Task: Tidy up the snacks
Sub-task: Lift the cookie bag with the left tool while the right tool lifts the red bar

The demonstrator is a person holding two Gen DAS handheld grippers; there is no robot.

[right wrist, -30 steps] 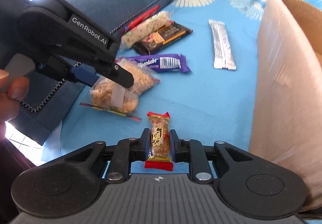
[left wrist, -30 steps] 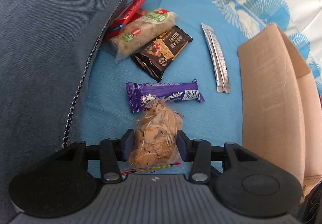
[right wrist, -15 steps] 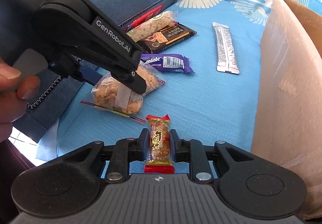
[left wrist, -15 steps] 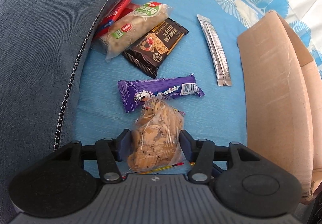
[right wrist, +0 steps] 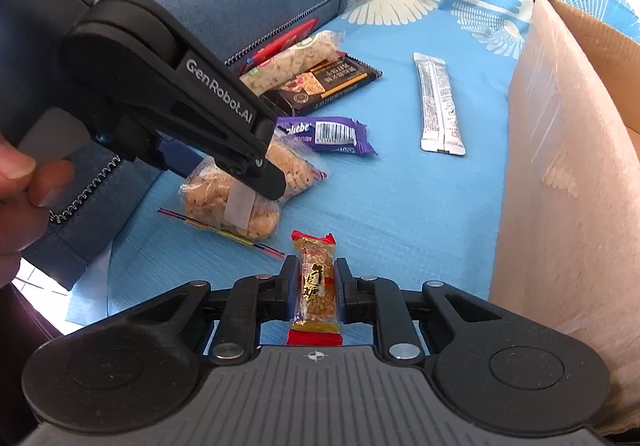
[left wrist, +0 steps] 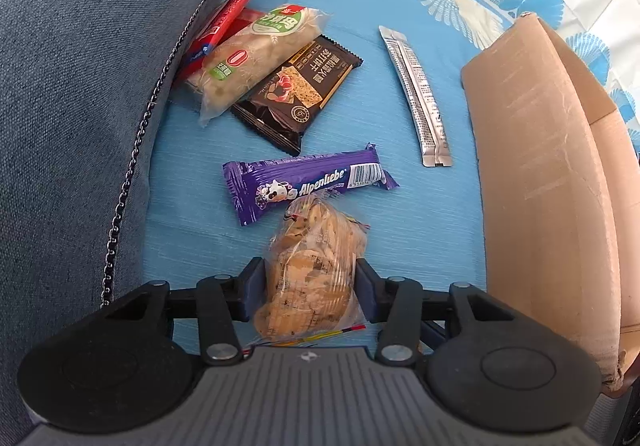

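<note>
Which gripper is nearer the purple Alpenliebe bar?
Left. The left gripper, around the cookie bag, sits just beside the Alpenliebe bar; the right gripper, shut on a peanut candy, is farther back.

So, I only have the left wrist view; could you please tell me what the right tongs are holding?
Observer: The right tongs have just been closing and grip a small peanut candy bar by its long sides.
Operator: Thanks. Is the person visible anywhere?
Observer: Yes, a hand at the left edge of the right wrist view presses a grey trigger.
Operator: Is there anything on the bag of cookies that I can't see?
Observer: A pale strip of tape crosses the side of the bag of cookies.
</note>
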